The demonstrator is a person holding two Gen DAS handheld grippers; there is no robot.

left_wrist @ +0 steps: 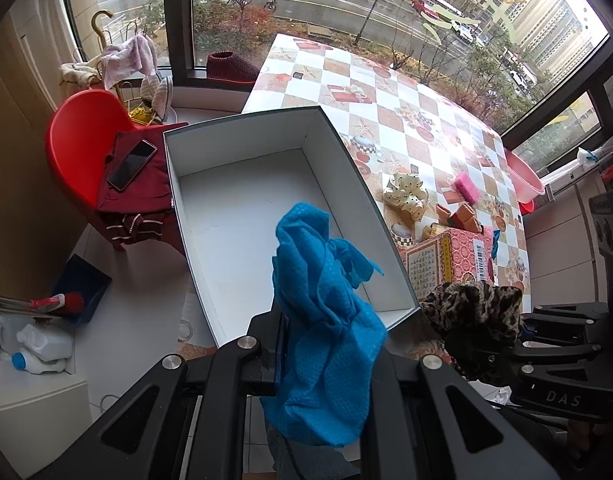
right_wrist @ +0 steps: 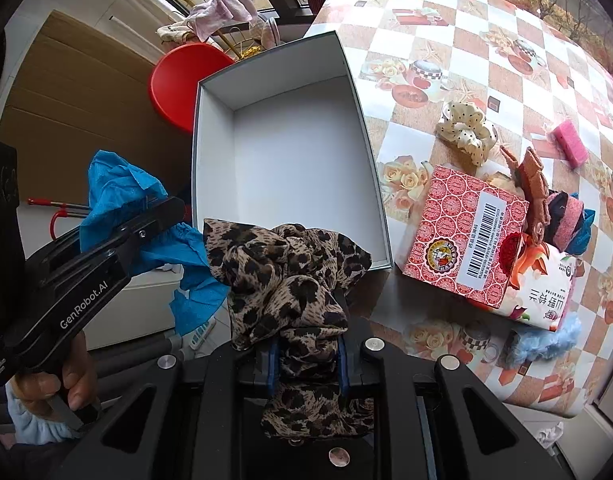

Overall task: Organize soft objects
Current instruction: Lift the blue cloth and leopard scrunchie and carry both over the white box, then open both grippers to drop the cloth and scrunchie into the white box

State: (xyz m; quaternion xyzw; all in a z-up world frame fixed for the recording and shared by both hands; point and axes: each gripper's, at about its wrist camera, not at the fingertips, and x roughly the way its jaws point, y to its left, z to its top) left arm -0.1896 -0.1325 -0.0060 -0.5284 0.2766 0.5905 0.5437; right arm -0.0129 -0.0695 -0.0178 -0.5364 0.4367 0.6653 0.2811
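My left gripper (left_wrist: pixel 326 344) is shut on a crumpled blue cloth (left_wrist: pixel 326 320) that hangs near the front edge of an empty white box (left_wrist: pixel 266 216). My right gripper (right_wrist: pixel 308 336) is shut on a leopard-print scrunchie (right_wrist: pixel 290 276) just before the same box (right_wrist: pixel 290 160). Each gripper shows in the other's view: the right one (left_wrist: pixel 482 344) with the scrunchie (left_wrist: pixel 474 308) at the right, the left one (right_wrist: pixel 174 216) with the blue cloth (right_wrist: pixel 122 192) at the left. A cream dotted scrunchie (right_wrist: pixel 468 130) and a pink sponge (right_wrist: pixel 571 141) lie on the checkered table (right_wrist: pixel 486 40).
A red patterned carton (right_wrist: pixel 466 236) with soft items (right_wrist: pixel 554 208) stuffed behind it stands right of the box, and a fluffy light-blue piece (right_wrist: pixel 546 340) lies near the table's front. Left of the table is a red chair (left_wrist: pixel 86 140) holding dark red clothes and a phone (left_wrist: pixel 131 164).
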